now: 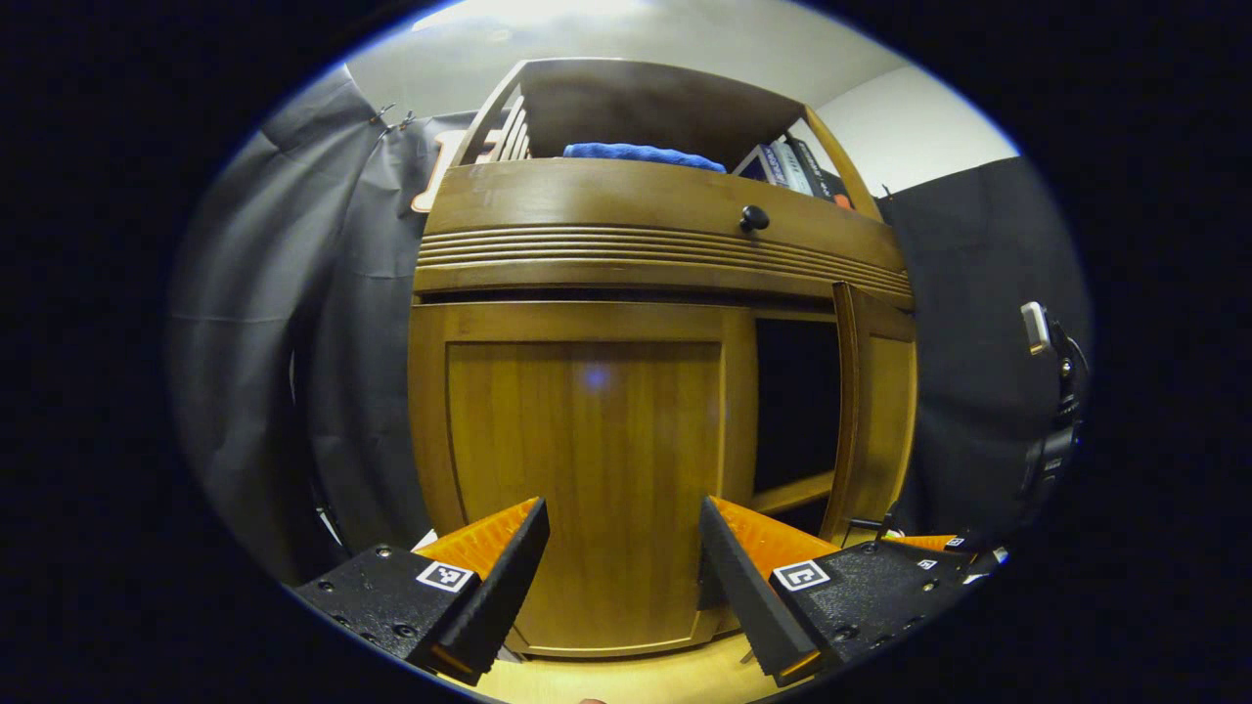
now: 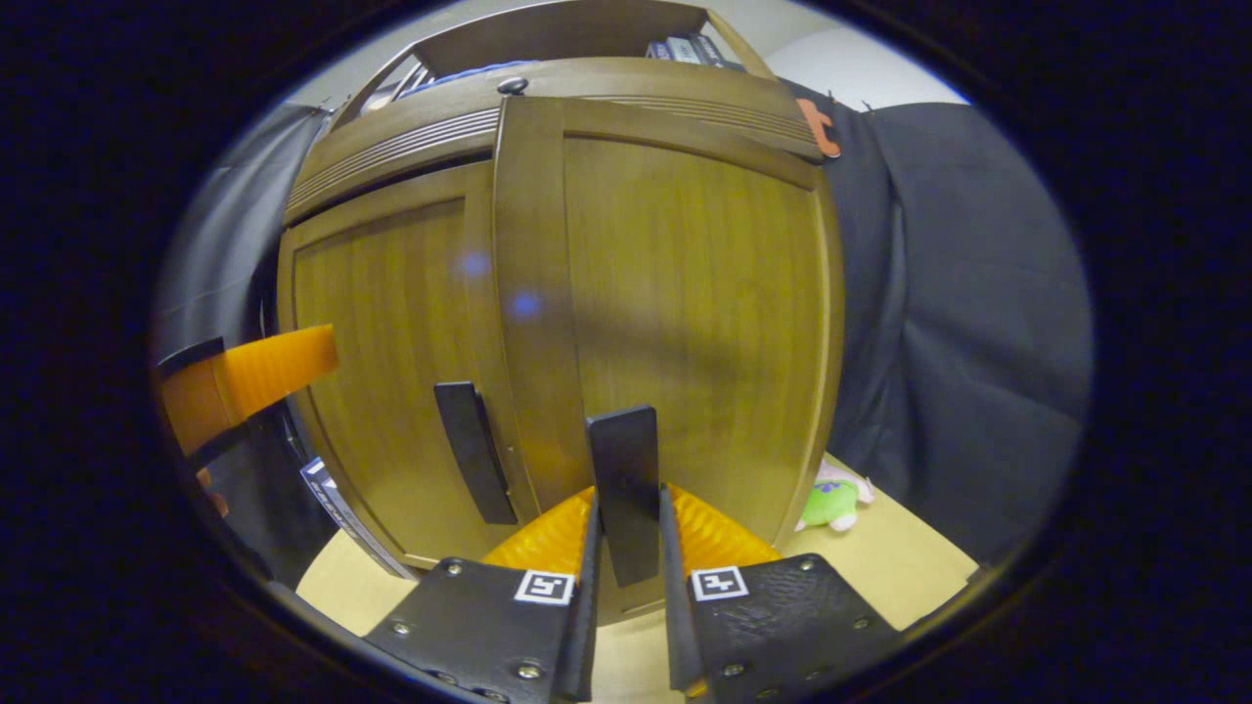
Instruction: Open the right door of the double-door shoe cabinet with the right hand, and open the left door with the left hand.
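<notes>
Beside the black cloth (image 2: 968, 323), right gripper (image 2: 626, 577) clamps right door handle (image 2: 624, 489).

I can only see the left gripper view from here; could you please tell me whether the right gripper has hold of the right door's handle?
Observer: Yes. In the right gripper view, the right gripper is shut on the right door's handle, a black vertical bar.
Operator: Thank you. I can't make out the other handle; where is it?
Observer: The left door's handle is a matching black bar near the inner edge of the left door, with nothing touching it.
Operator: Is anything lying to the right of the doors?
Observer: A green plush toy lies on the light surface by the outer edge of the right door.
</notes>
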